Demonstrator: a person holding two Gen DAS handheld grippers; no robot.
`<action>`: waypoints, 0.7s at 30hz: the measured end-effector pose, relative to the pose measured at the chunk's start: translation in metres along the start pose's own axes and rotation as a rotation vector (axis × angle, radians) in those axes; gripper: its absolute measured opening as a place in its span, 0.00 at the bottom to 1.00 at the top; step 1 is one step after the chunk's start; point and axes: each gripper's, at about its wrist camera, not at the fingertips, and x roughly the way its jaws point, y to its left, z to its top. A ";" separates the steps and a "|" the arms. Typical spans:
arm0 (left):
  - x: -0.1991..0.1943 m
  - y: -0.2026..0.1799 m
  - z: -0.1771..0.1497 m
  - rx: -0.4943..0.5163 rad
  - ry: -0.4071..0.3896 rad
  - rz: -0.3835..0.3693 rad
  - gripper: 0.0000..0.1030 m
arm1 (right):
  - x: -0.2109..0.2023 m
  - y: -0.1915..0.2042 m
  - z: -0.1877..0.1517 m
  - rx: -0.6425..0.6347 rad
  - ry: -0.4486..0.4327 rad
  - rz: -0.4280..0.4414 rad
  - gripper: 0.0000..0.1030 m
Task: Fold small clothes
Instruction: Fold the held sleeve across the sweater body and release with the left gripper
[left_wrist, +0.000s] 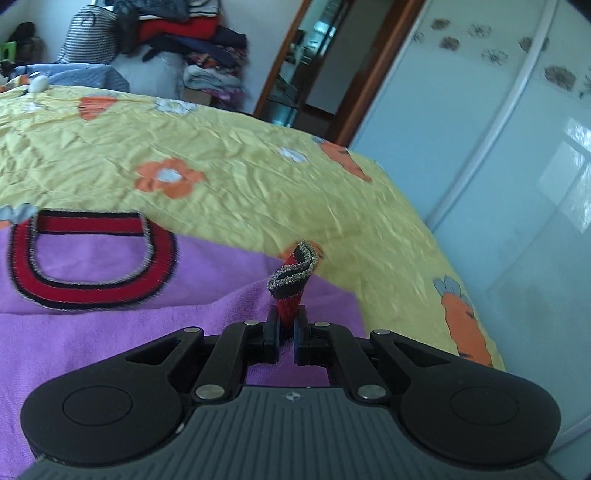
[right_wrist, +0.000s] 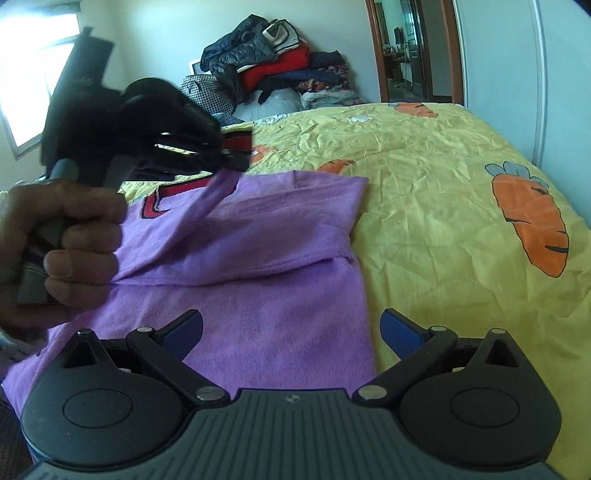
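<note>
A small purple top (left_wrist: 110, 332) with a red and black collar (left_wrist: 92, 258) lies flat on the yellow carrot-print bedsheet (left_wrist: 258, 166). My left gripper (left_wrist: 287, 314) is shut on the striped red, black and grey sleeve cuff (left_wrist: 295, 273), which sticks up between its pads. In the right wrist view a hand (right_wrist: 66, 240) holds the left gripper (right_wrist: 229, 158) above the top (right_wrist: 258, 258), and the purple sleeve (right_wrist: 218, 192) is drawn up across the chest. The other sleeve (right_wrist: 314, 206) lies folded over the body. My right gripper (right_wrist: 291, 332) is open over the top's lower right part, with nothing between its fingers.
A pile of clothes and bags (right_wrist: 280, 62) sits at the far end of the bed (right_wrist: 443, 184). Pale sliding wardrobe doors (left_wrist: 498, 147) run along the bed's right side, with a doorway (left_wrist: 306, 74) beyond. A bright window (right_wrist: 37, 74) is at left.
</note>
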 end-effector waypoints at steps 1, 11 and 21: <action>0.003 -0.004 -0.001 0.014 0.009 -0.004 0.05 | 0.000 0.000 -0.001 0.002 0.002 0.000 1.00; 0.023 -0.017 -0.020 0.057 0.084 -0.034 0.08 | -0.002 -0.007 -0.004 0.021 0.001 -0.001 1.00; -0.056 0.059 -0.023 -0.084 -0.001 -0.079 0.73 | 0.007 -0.015 0.030 -0.068 -0.080 -0.004 1.00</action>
